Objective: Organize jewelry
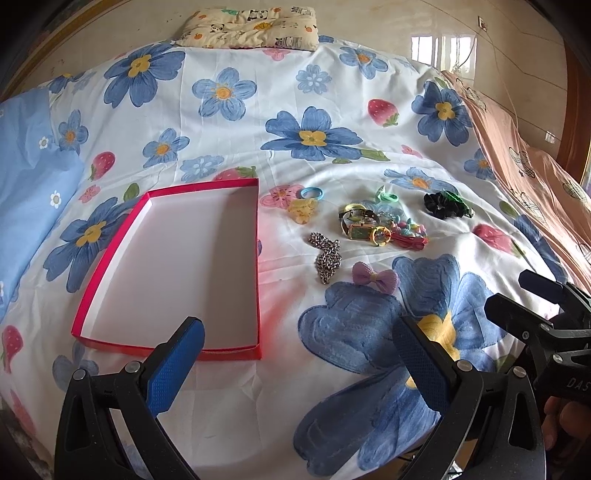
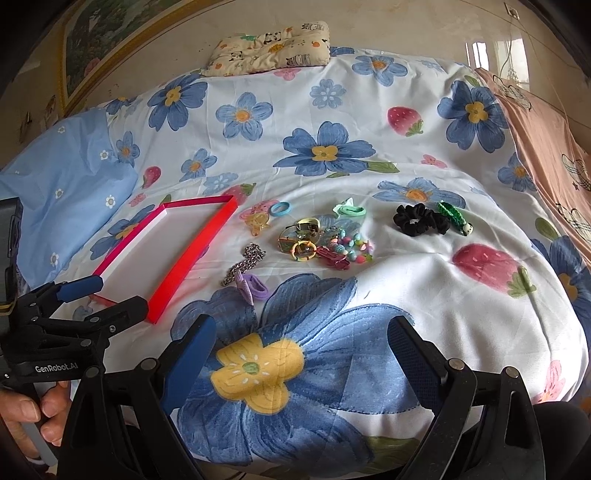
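Note:
An empty red box with a white inside [image 1: 177, 266] lies on the floral bedspread, also in the right wrist view [image 2: 192, 254]. To its right lie a silver chain [image 1: 327, 254] [image 2: 245, 262], a purple bow [image 1: 375, 277] [image 2: 253, 286], a pile of watches and beads [image 1: 373, 225] [image 2: 317, 243], a blue hair tie [image 1: 312, 193] [image 2: 280, 208], a yellow clip [image 1: 302, 210] and a black scrunchie [image 1: 441, 205] [image 2: 419, 219]. My left gripper [image 1: 295, 354] is open and empty near the box's front edge. My right gripper [image 2: 301, 358] is open and empty, short of the bow.
A panda-print pillow [image 1: 251, 27] lies at the far edge of the bed. A blue pillow [image 1: 33, 184] is on the left and a pink blanket [image 1: 535, 184] on the right. The right gripper's body [image 1: 546, 325] shows at the lower right of the left wrist view.

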`<state>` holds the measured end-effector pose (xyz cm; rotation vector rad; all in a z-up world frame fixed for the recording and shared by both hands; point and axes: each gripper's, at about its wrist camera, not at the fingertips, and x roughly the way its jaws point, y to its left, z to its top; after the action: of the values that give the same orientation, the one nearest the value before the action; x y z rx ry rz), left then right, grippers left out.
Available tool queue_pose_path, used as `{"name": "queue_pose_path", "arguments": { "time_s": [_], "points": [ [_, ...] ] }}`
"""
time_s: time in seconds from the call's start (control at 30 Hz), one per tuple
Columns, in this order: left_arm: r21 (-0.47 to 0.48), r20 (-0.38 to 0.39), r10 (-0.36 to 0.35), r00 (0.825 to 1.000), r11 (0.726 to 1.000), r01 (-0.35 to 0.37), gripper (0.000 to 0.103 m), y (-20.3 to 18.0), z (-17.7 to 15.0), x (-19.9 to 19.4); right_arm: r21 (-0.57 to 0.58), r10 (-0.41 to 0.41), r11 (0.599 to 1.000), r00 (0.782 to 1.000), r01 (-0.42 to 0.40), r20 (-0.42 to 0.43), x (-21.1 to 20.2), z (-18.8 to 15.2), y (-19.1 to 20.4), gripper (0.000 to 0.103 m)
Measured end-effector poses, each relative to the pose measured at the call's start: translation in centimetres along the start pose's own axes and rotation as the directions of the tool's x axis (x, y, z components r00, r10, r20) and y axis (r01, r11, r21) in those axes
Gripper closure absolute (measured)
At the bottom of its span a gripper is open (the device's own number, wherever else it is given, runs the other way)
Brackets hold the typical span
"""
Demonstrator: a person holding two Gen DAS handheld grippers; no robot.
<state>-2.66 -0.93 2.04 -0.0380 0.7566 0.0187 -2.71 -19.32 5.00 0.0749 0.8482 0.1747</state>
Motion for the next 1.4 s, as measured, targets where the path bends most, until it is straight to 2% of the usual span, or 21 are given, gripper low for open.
{"name": "queue_pose_path", "arguments": {
  "time_s": [1.03,1.4],
  "points": [
    [-0.007,-0.01,0.005,1.0,1.0,-0.005,0.001,-0.6,-0.8,0.9,0.005,0.033,0.999,0.999,-0.033,-0.003,0.3,0.1,0.1,0.008],
    [-0.018,-0.049,-0.036,0.998,0.999,0.035,0.001,-0.4,0.2,2.8,0.02,0.042,0.999,0.999,-0.042,-0.019,1.2,0.9,-1.0,0.008]
  ]
}}
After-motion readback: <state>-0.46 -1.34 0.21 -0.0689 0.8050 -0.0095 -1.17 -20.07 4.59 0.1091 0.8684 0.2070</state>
